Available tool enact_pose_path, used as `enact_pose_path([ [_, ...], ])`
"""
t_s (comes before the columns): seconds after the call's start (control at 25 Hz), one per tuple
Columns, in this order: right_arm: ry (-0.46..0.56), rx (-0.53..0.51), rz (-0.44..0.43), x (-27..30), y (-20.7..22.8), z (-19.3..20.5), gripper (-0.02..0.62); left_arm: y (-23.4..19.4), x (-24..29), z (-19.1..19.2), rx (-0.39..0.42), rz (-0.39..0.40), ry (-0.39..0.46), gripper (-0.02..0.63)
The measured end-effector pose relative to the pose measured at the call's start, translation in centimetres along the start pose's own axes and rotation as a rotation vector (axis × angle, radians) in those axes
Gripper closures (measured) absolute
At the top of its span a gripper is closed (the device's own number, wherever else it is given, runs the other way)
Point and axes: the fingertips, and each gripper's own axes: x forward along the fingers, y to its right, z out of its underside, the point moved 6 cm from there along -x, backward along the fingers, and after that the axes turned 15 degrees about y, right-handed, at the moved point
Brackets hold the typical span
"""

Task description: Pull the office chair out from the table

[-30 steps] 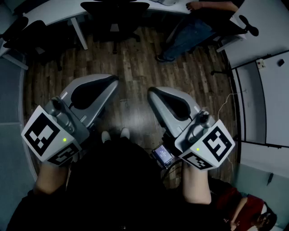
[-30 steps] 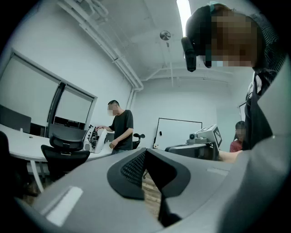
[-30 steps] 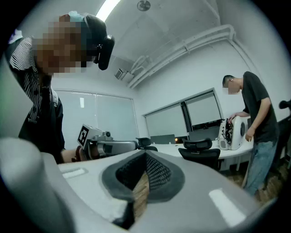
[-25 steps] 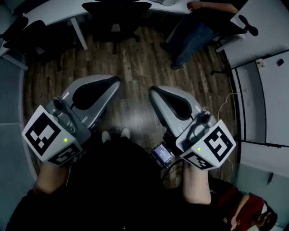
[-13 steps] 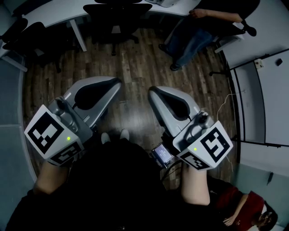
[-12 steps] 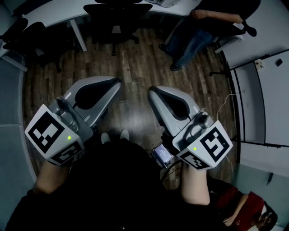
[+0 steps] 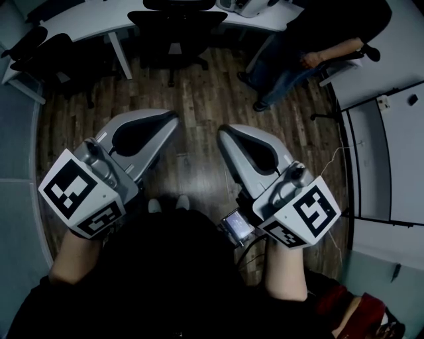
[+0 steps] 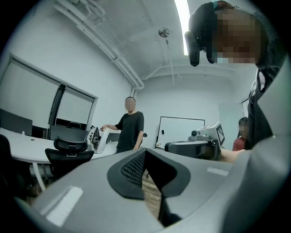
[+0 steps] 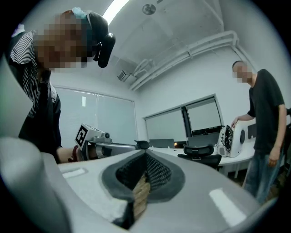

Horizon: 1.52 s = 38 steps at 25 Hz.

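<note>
Starting at the hands, how do the two tools stand?

Both are pinched together with nothing between them. The left hand-held gripper [image 7: 171,119] and the right hand-held gripper [image 7: 224,131] are held level, side by side, over bare wooden floor [image 7: 199,93].

And the office chair?

The office chair [image 7: 173,23] sits well ahead of both, tucked against the white desk [image 7: 86,16] with its backrest toward us. The left gripper view shows its headrest and back just in front of the desk edge.

So nothing is in reach yet?

No, I judge the approach comes first. Walk forward, then spread one set of jaws before arriving, since shut jaws cannot take hold.

Where would you grab it?

Probably the top of the backrest or an armrest, where the frame looks firm. Then draw straight back toward us so the castors roll and do not twist.

Anything to watch?

A standing person [image 7: 318,33] is near the desk on the right, and a second chair [image 7: 40,49] stands to the left. Keep the pull path between them.
</note>
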Motion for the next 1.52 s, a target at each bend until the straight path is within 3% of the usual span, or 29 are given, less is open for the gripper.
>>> enact_pose_path([
  [0.28, -0.037, -0.003, -0.059, -0.7, 1.2, 0.7, 0.594, 0.4, 2.1, 0.9, -0.010, 0.000, -0.013, 0.601],
  [0.88, -0.002, 0.054, -0.053, -1.5, 3.2, 1.0, 0.595, 0.8, 3.1, 1.7, 0.009, -0.005, -0.051, 0.600],
  [1.2, -0.013, 0.026, 0.016, 0.2, 3.9, 0.5, 0.595, -2.0, 4.0, 1.2, -0.021, 0.042, -0.023, 0.600],
  [1.52, -0.038, -0.010, 0.080, 5.1, 6.0, 0.5, 0.594, -8.5, 6.1, 0.9, -0.069, 0.113, 0.004, 0.600],
])
